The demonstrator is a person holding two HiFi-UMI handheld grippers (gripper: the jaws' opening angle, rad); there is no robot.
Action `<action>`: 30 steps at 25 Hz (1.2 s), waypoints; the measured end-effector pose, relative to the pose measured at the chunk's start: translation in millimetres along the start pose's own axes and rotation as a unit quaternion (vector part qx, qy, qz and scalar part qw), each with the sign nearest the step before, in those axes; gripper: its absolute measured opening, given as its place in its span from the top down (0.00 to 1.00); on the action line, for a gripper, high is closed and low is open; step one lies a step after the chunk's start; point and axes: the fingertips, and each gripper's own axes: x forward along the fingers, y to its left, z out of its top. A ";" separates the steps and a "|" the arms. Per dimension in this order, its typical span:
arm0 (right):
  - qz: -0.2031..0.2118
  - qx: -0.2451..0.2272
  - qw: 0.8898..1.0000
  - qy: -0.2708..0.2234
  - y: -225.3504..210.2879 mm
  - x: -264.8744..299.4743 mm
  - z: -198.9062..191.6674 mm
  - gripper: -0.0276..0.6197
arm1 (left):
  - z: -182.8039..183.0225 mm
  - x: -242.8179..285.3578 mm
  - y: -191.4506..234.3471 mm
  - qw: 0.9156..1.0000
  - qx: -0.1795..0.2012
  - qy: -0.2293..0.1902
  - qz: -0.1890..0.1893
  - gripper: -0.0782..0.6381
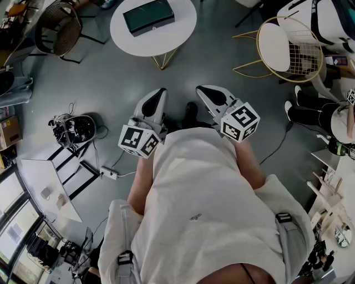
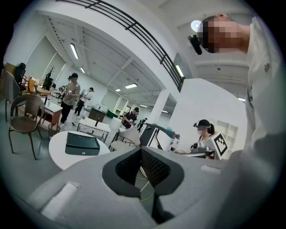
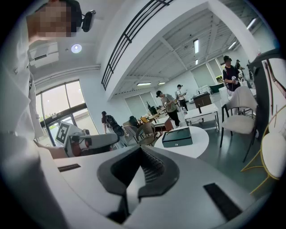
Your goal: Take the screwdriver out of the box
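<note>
Grey floor (image 1: 105, 83). Round white surface (image 1: 186, 22) on gold legs, top centre. Brown wicker chair (image 1: 55, 30) at its left; gold wire chair (image 1: 291, 50) at right. Power strip (image 1: 108, 173) on floor.

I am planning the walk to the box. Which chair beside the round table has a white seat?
The gold wire chair on the person's right; the other chair is dark brown wicker.

Table (image 1: 183, 30): round, white, gold wire legs, stands on grey floor (image 1: 111, 83). On it: 1 dark box (image 1: 148, 15), lid shut.
</note>
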 end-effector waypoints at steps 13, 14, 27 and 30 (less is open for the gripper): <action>0.008 0.019 1.000 -0.006 8.8 -1.2 -1.9 0.95 | -2.9 -7.4 -4.5 1.000 0.004 0.008 0.003 0.88; 0.007 0.019 1.000 -0.005 8.0 -1.7 -2.9 0.95 | -3.2 -7.0 -5.6 1.000 0.005 0.009 0.004 0.88; 0.009 0.044 0.999 0.026 -1.1 13.0 -24.4 0.95 | -19.1 -26.6 9.9 0.998 -0.010 0.030 0.045 0.88; 0.005 0.044 0.999 0.027 1.9 29.2 -21.2 0.95 | -12.7 -33.6 27.5 0.998 -0.007 0.028 0.051 0.88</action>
